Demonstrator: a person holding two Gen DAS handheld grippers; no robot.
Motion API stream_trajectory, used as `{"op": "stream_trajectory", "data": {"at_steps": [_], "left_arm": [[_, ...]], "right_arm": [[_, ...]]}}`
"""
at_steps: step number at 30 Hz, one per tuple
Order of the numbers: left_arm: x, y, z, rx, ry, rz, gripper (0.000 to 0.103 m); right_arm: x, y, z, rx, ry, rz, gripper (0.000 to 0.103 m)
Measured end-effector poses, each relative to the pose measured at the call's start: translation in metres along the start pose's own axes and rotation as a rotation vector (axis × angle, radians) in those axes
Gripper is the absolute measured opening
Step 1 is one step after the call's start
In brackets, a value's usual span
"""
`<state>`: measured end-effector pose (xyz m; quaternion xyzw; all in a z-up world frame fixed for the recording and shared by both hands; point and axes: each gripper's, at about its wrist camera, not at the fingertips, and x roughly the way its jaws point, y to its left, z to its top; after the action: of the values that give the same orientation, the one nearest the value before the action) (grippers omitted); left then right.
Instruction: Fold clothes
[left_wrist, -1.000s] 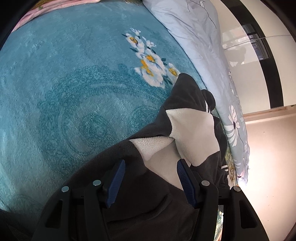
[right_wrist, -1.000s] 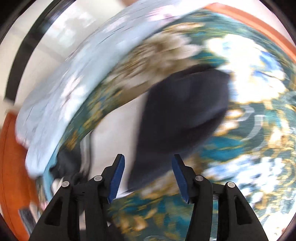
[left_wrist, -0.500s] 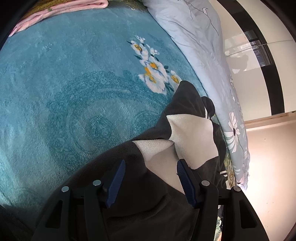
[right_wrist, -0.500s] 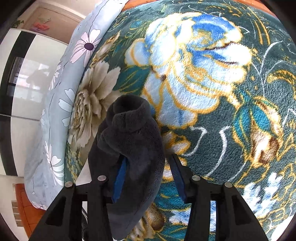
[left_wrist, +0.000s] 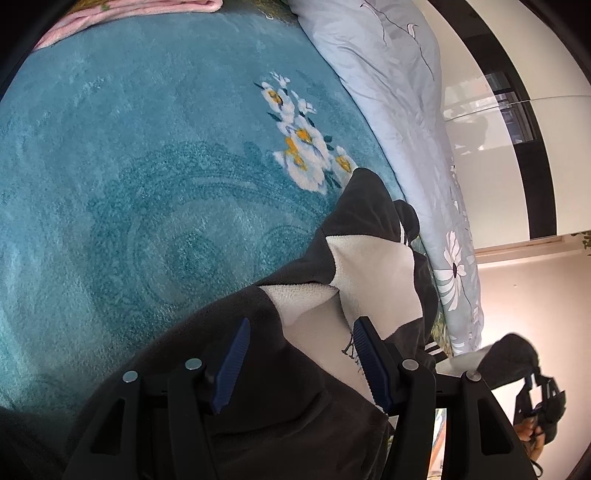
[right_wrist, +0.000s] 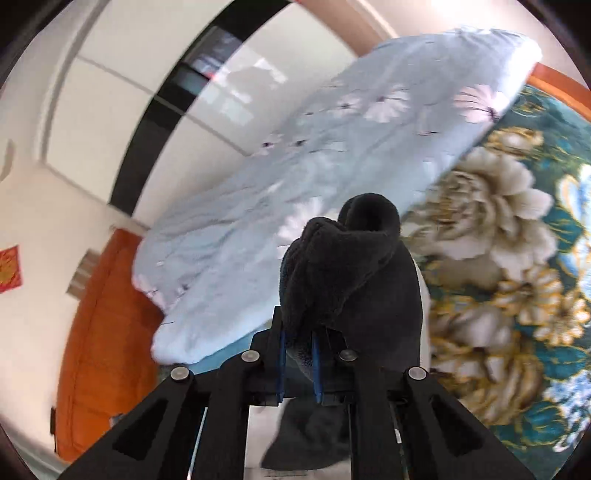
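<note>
A dark grey fleece garment (left_wrist: 332, 417) with white panels (left_wrist: 373, 273) lies crumpled on the teal blanket (left_wrist: 129, 177). My left gripper (left_wrist: 301, 363) hovers over it, open, with the fabric spread flat between its blue pads. In the right wrist view my right gripper (right_wrist: 298, 363) has its jaws closing, and the pads pinch a dark fleece sleeve (right_wrist: 351, 266) that stands up in front of the camera. The left wrist view shows the right gripper (left_wrist: 539, 402) too, at the lower right in a person's hand, with the sleeve (left_wrist: 511, 354) lifted off the bed.
A pale blue flowered quilt (left_wrist: 399, 92) is bunched along the bed's far side (right_wrist: 295, 177). A pink cloth (left_wrist: 129, 9) lies at the blanket's top edge. Behind stand a glossy white and black wardrobe (right_wrist: 122, 110) and orange woodwork (right_wrist: 99, 332). The blanket has a large flower pattern (right_wrist: 491, 229).
The right gripper closed on the dark sleeve and rose with it, turning from the blanket toward the quilt and wardrobe. It now shows at the left view's lower right. The left gripper barely moved.
</note>
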<state>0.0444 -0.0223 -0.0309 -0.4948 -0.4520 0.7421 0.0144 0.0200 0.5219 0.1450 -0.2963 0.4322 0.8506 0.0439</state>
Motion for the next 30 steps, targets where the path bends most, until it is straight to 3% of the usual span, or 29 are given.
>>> {"op": "stream_trajectory", "data": {"at_steps": [2,4,7,11,15,19,22,24,27,30], "left_arm": [[-0.003,0.004,0.002,-0.017,-0.009,-0.011,0.062],[-0.005,0.008,0.004,-0.043,-0.02,-0.023,0.062],[-0.008,0.015,0.007,-0.08,-0.033,-0.037,0.062],[-0.009,0.022,0.01,-0.112,-0.035,-0.051,0.062],[-0.006,0.024,0.012,-0.122,-0.03,-0.06,0.062],[-0.002,0.023,0.014,-0.12,-0.017,-0.068,0.062],[0.001,0.022,0.014,-0.115,-0.008,-0.067,0.062],[0.002,0.022,0.015,-0.116,-0.006,-0.069,0.063],[0.004,0.023,0.015,-0.123,-0.004,-0.071,0.063],[0.006,0.023,0.015,-0.127,-0.001,-0.07,0.063]], "right_arm": [[0.023,0.051,-0.013,-0.072,0.032,0.087,0.012],[0.058,0.094,-0.039,-0.15,0.104,0.12,0.012],[0.116,0.134,-0.092,-0.222,0.257,0.096,0.012],[0.18,0.157,-0.176,-0.324,0.432,0.037,0.012],[0.217,0.16,-0.235,-0.494,0.518,-0.094,0.012],[0.23,0.157,-0.253,-0.566,0.544,-0.171,0.019],[0.227,0.159,-0.267,-0.653,0.607,-0.148,0.033],[0.221,0.161,-0.274,-0.693,0.63,-0.112,0.035],[0.215,0.164,-0.272,-0.681,0.643,-0.053,0.04],[0.218,0.161,-0.264,-0.638,0.624,-0.071,0.042]]}}
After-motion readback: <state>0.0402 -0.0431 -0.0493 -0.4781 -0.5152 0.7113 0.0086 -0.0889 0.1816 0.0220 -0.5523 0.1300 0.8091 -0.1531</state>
